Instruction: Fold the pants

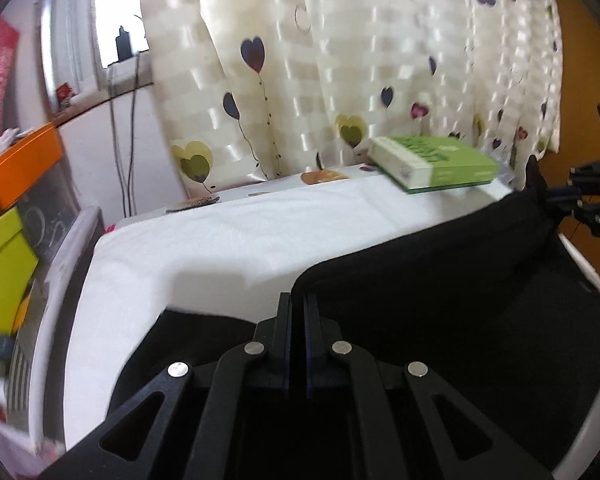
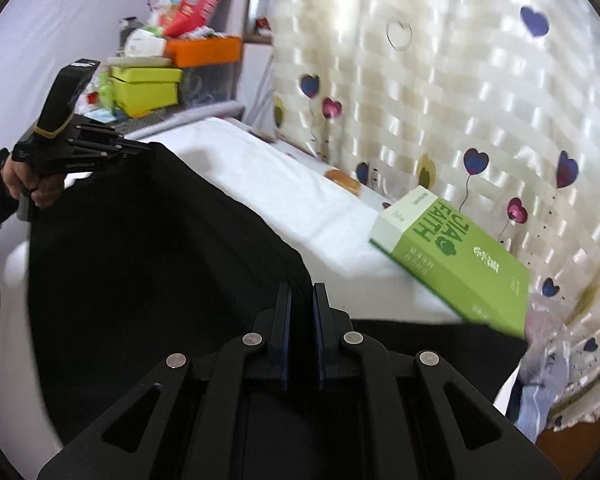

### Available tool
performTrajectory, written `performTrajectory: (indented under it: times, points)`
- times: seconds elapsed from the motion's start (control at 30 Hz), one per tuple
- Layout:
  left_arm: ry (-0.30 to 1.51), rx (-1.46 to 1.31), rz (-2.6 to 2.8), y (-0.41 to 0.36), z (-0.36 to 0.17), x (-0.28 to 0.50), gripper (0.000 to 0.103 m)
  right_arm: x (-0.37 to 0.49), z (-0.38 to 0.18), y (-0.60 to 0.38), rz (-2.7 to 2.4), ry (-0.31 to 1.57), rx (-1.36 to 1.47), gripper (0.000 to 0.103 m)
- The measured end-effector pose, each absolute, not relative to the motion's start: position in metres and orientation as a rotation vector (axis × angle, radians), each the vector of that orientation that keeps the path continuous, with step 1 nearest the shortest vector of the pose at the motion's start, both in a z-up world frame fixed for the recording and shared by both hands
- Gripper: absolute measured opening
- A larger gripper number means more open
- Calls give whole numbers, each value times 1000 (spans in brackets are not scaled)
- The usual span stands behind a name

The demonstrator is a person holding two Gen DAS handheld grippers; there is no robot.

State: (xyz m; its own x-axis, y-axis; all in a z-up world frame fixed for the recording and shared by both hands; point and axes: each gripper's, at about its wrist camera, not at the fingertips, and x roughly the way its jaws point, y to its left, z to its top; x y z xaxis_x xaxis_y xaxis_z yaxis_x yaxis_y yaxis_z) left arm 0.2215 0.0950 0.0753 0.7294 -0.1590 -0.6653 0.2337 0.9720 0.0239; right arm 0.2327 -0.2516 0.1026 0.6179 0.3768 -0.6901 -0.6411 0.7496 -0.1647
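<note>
- Two grippers hold the black pants lifted above a white-covered table, each at one end of the same raised edge
- Left gripper: fingers pressed together at 6 o'clock in its own view, clenched on a fold of the cloth, which runs away toward 3 o'clock
- Right gripper: fingers nearly closed at 6 o'clock in its own view, with the cloth's edge passing between them, so it too is grasping the pants
- From the right wrist view the left gripper sits at 9 o'clock, a hand wrapped round its handle; the fabric hangs from its tips and drapes down across the table
- From the left wrist view the right gripper shows at 3 o'clock, at the far end of the cloth
- Green box lies on the table's far corner, beside the pants but apart from them
- Cream curtain with heart prints hangs behind the table
- Orange and lime-green boxes are stacked off the table's far end, at 10 o'clock in the right wrist view
</note>
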Motion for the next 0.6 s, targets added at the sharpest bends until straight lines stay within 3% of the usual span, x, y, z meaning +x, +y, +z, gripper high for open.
performTrajectory:
  times: [0.2, 0.47, 0.6]
  points:
    - [705, 51, -215, 91, 69, 147, 6, 153, 86, -248, 608, 683, -417, 10]
    - [801, 6, -225, 87, 29, 84, 6, 91, 27, -247, 597, 825, -329, 10]
    - [832, -41, -213, 90, 19, 62, 12, 79, 20, -251, 580, 853, -283, 20]
